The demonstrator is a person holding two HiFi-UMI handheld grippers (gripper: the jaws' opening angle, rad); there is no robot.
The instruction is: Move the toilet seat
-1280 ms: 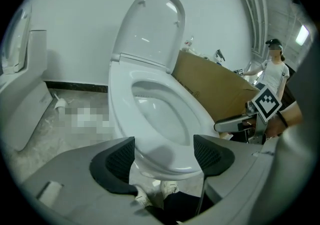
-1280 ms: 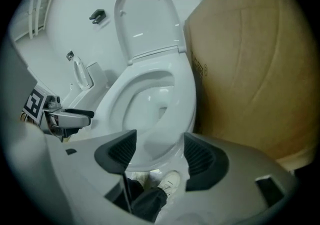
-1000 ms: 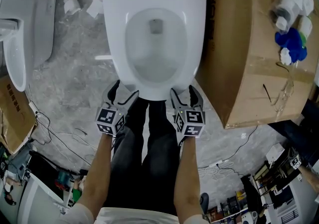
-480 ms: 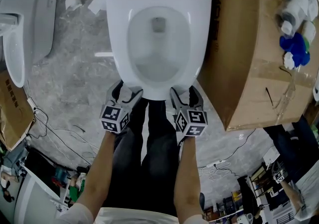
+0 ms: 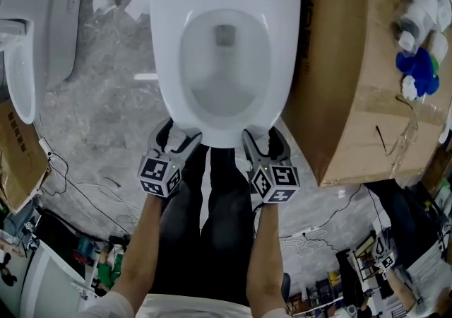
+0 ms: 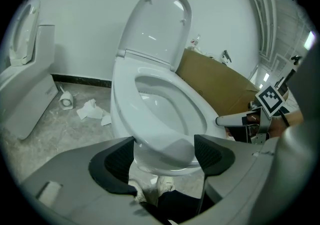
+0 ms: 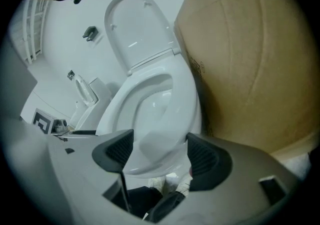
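Note:
A white toilet stands in front of me with its seat [image 5: 164, 55] down on the bowl and its lid [image 6: 157, 24] raised against the wall. In the head view my left gripper [image 5: 176, 138] and right gripper [image 5: 263, 141] sit side by side at the bowl's front rim, both open. Seen from the left gripper [image 6: 162, 156], the seat [image 6: 197, 114] and the bowl's front lie just beyond the parted jaws. From the right gripper [image 7: 159, 156] the seat [image 7: 182, 104] and lid [image 7: 135, 29] show the same way. Neither gripper holds anything.
A large cardboard box [image 5: 360, 83] stands tight against the toilet's right side, with blue and white items [image 5: 417, 62] on top. A second toilet [image 5: 28, 48] is at the left. Paper scraps [image 5: 106, 2] and cables [image 5: 78, 182] lie on the floor. My legs [image 5: 212, 225] are below the grippers.
Both grippers have drawn slightly back toward me from the bowl's front rim, staying open. The seat and lid have not moved.

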